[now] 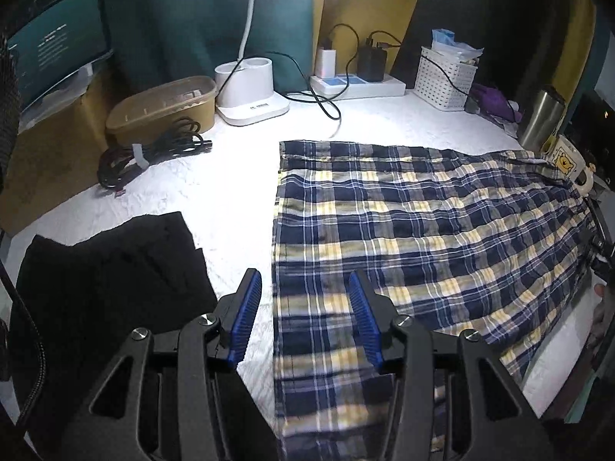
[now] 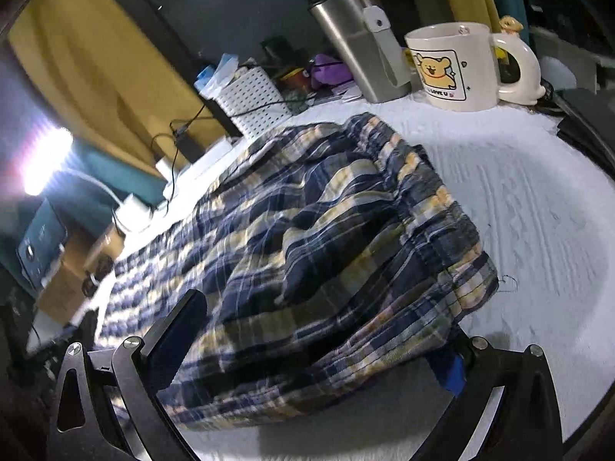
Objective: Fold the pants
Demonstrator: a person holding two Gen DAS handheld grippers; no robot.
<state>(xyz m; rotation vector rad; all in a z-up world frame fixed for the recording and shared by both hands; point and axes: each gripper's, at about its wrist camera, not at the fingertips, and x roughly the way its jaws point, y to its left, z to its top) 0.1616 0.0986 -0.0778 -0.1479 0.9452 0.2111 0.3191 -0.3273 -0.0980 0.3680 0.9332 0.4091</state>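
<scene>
Soft woven navy-and-yellow plaid cloth pants (image 1: pixel 423 230) are lying on the counter's rough, textured white cloth cover (image 1: pixel 215 184); a brushed-steel tumbler (image 2: pixel 353 46) and a glossy ceramic bear mug (image 2: pixel 453 65) are gleaming.

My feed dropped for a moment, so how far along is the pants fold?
Done: the plaid pants lie flat on the white cloth, seemingly folded leg over leg. In hand: the left claw is open above the leg edge, gripping nothing; the right claw straddles the bunched waistband end, grip unclear. Left: the crosswise folds, since the pants lie full length.
</scene>
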